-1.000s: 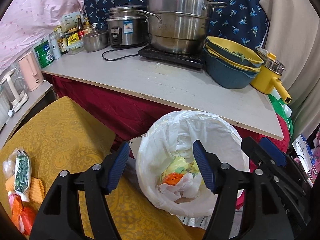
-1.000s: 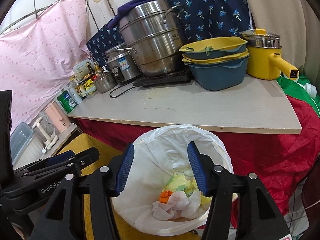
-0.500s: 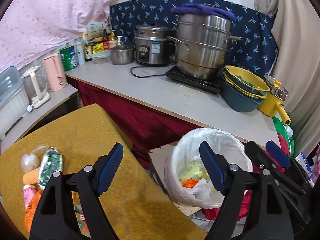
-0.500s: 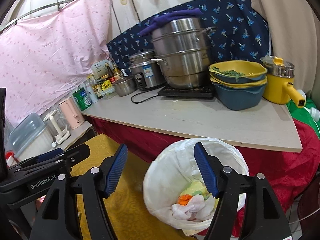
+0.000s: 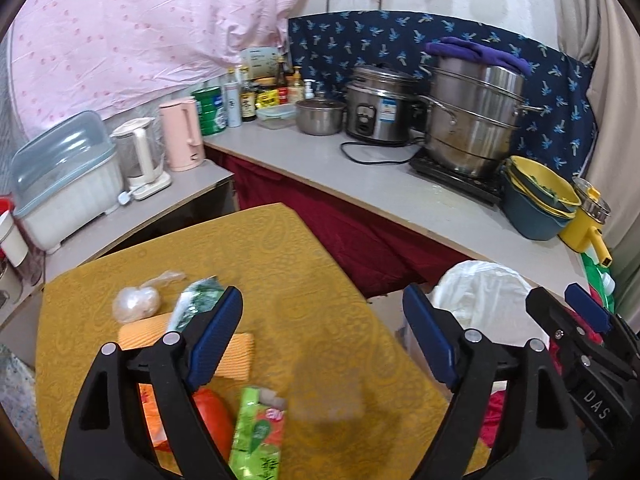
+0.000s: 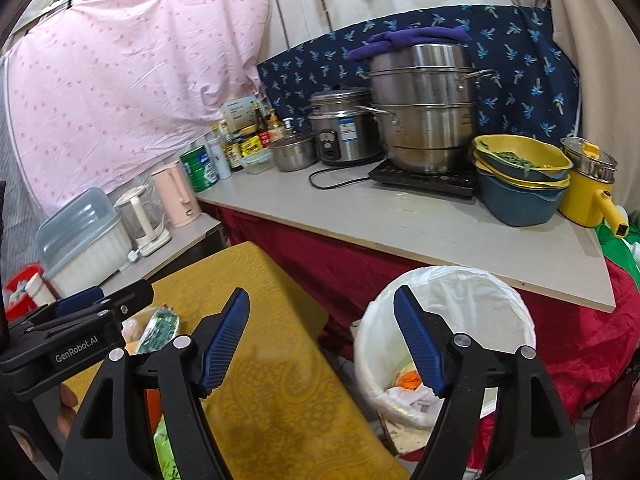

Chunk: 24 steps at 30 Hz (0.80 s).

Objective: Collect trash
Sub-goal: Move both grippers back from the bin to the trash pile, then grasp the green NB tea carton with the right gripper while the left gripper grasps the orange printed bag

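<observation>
Trash lies scattered on the yellow tablecloth [image 5: 320, 280]: a green wrapper [image 5: 258, 436] nearest, an orange cloth [image 5: 236, 356] beyond, then a clear plastic bag [image 5: 136, 304]. Left gripper [image 5: 322, 340] hovers above the table, jaws spread wide, holding nothing. Right gripper [image 6: 320, 342] is spread and empty too, straddling the table edge and the white-lined bin [image 6: 452, 300]. Further back, the steel steamer pot [image 6: 424, 108] on the counter.

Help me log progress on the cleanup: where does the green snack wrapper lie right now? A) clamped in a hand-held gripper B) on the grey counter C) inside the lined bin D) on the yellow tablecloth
D: the green snack wrapper lies flat on the yellow tablecloth, and the left hand-held gripper above it is open and empty.
</observation>
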Available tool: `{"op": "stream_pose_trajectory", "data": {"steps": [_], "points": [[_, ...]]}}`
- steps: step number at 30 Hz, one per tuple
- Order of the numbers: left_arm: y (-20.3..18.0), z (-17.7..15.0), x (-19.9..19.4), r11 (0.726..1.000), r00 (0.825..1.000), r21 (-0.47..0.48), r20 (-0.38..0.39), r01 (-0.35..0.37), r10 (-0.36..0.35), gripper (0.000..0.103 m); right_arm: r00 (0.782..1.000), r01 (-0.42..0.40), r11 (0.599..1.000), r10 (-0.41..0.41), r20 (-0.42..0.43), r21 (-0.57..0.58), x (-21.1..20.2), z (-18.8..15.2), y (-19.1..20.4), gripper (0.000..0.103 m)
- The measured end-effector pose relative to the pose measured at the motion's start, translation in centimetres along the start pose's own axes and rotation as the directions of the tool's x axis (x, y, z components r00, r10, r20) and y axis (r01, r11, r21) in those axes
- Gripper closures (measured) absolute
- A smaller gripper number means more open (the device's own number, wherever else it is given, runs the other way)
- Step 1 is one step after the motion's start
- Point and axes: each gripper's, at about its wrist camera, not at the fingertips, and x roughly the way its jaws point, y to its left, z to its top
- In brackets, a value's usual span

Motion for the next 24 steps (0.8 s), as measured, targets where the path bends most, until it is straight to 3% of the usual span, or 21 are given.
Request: {"op": "stream_pose_trajectory", "data": {"steps": [11,24], "points": [[9.7,-5.0,-1.6,0.989,0.989,-0.051,-0.057,-0.139,0.136,0.021,0.99,-0.101,0.992,0.093,-0.103,-0.074,0.6,-4.5,6.9,0.03],[18.1,-12.8,-2.4,0.972,0.969,-0.131,-0.175,-0.196,0.172,0.017,0.927,-0.229,0.961,0.166,-0.337,-0.157,3.9,-14.4,15.9,0.03]]}}
